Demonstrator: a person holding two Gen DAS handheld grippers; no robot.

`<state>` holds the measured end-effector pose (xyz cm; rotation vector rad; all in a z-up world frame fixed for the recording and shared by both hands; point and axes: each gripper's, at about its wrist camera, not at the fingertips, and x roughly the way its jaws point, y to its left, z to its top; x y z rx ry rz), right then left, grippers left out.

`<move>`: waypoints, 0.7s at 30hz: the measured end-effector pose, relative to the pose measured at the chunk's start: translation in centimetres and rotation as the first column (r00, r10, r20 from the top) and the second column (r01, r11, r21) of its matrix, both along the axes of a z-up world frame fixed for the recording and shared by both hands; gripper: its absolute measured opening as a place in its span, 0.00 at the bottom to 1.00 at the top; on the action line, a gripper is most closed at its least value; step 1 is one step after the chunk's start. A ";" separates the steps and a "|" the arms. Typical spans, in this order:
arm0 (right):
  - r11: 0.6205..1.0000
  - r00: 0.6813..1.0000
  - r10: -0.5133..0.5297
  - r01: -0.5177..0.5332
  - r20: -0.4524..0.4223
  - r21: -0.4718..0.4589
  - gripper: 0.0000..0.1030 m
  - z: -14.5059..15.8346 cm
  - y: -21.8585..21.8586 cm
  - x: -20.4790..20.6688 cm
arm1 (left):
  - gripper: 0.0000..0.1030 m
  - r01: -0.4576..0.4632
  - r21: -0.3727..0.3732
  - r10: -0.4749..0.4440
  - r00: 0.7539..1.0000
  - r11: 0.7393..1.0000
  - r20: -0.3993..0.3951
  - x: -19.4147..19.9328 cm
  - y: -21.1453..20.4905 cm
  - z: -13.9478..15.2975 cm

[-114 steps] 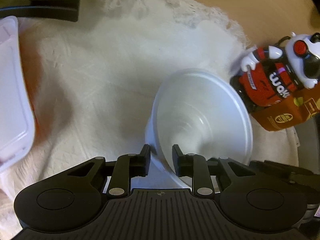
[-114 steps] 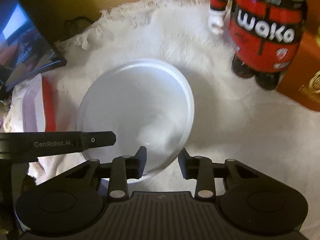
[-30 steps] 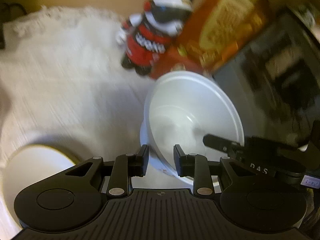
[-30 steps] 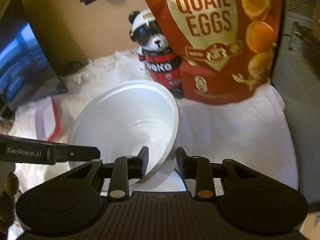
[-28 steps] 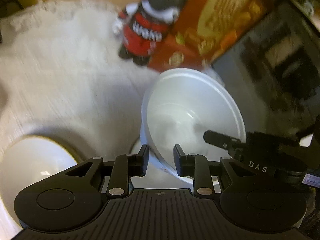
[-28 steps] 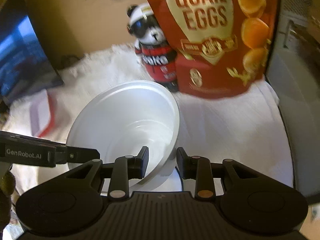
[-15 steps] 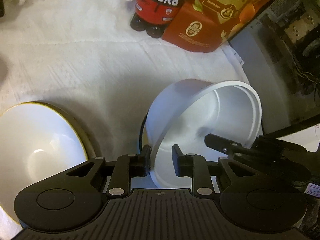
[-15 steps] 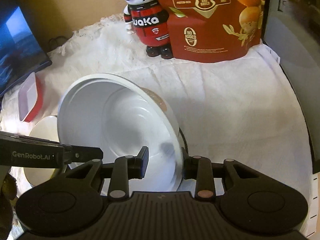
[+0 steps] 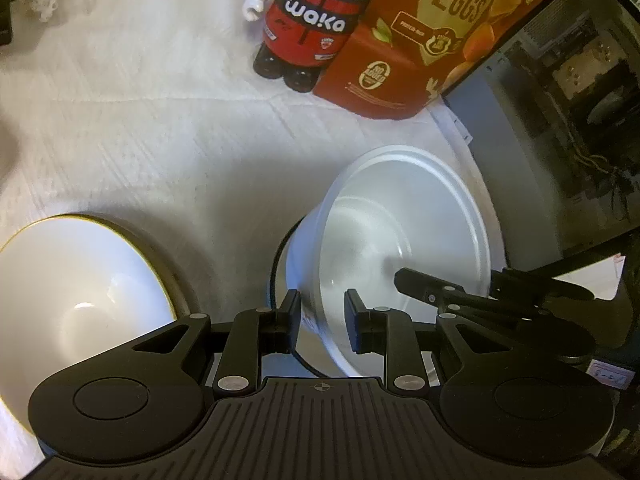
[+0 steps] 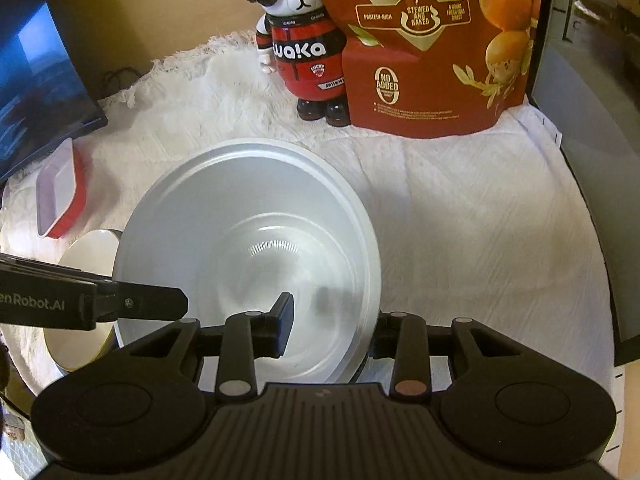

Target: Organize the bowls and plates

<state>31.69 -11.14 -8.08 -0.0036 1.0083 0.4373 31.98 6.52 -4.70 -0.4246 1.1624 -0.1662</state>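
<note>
At the far left of the right wrist view, a red-rimmed container (image 10: pixel 60 190) is seen lying on the white cloth (image 10: pixel 460 220). A gold-rimmed bowl (image 9: pixel 76 300) is set on the cloth just left of the left hand-held gripper (image 9: pixel 322 318), whose jaws are spread a little about the near rim of the white plastic bowl (image 9: pixel 400 240); whether the rim is pinched cannot be told. That bowl is seated on a dark-rimmed dish (image 9: pixel 280 256). Its right rim is straddled by the right hand-held gripper (image 10: pixel 328 328), jaws parted wide. Behind, a panda figure (image 10: pixel 300 52) and a quail-egg bag (image 10: pixel 432 48) are stood upright, touching.
</note>
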 end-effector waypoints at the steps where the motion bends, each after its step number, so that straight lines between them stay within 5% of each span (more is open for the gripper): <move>1: 1.000 1.000 -0.003 0.003 0.000 -0.001 0.35 0.0 -0.1 0.0 | 0.26 -0.002 -0.010 0.002 1.000 1.000 -0.003 0.0 0.1 0.0; 11: 1.000 1.000 -0.016 0.016 0.020 0.010 0.35 0.9 -0.4 0.2 | 0.26 -0.024 -0.094 0.025 1.000 0.995 0.015 0.2 1.3 1.4; 21: 0.997 0.999 -0.053 0.053 0.012 -0.051 0.35 -0.1 -1.0 1.3 | 0.26 -0.019 -0.046 0.020 0.999 0.999 0.032 0.6 2.1 1.7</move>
